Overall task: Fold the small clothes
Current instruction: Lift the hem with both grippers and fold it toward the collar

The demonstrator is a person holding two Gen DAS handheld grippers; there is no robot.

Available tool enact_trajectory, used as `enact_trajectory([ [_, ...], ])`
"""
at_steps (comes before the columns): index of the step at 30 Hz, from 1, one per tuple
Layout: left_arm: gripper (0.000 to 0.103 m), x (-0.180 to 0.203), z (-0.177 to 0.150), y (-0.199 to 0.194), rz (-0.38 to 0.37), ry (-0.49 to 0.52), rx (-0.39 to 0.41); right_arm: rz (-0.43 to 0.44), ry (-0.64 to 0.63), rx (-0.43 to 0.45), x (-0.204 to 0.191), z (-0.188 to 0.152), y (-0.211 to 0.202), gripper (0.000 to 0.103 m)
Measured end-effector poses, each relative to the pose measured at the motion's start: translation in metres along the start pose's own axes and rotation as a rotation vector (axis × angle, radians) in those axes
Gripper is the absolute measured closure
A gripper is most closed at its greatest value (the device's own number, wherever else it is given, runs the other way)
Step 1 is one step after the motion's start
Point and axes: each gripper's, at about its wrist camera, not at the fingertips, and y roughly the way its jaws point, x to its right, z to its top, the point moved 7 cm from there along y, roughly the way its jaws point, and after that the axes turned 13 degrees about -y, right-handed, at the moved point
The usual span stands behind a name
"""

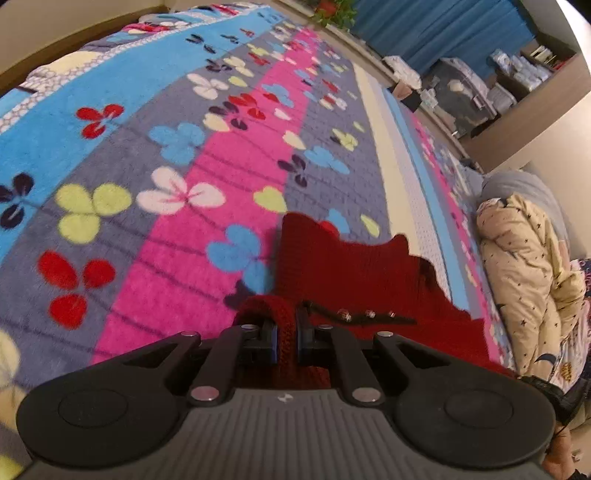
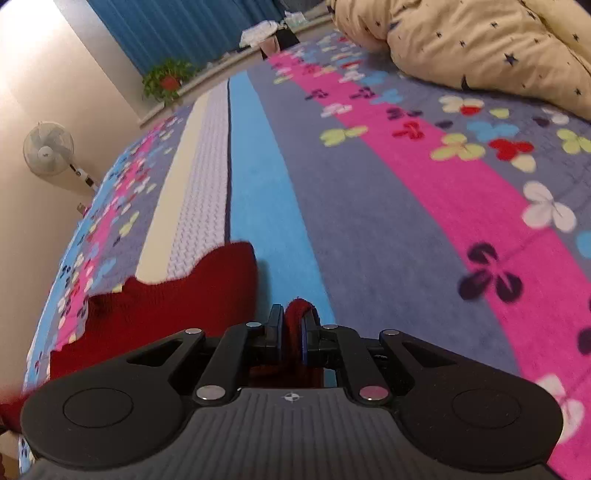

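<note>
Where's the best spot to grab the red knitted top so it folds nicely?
Probably its thick rolled edge, one corner each. The left gripper and right gripper already pinch the red knitted top there from above, so the body hangs spread over the blanket.

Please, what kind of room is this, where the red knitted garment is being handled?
Most likely a bedroom. The red knitted garment lies over a bed covered by a striped, flowered blanket, a bundled cream quilt with stars sits on it, and blue curtains hang behind a potted plant.
</note>
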Motion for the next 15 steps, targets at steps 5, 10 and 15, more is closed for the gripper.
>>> enact_trajectory([
  [5,0.088,-0.005,0.011,-0.004,-0.081,-0.128,0.003,-0.027,0.015,0.003,-0.002,0.004,0.003,0.091],
  [10,0.088,0.005,0.015,-0.017,-0.144,-0.14,0.023,-0.082,0.099,0.19,0.025,0.028,-0.025,0.086],
  [15,0.087,-0.001,0.016,-0.021,-0.155,-0.174,0.0,-0.09,0.063,0.12,0.038,0.016,-0.027,0.08],
])
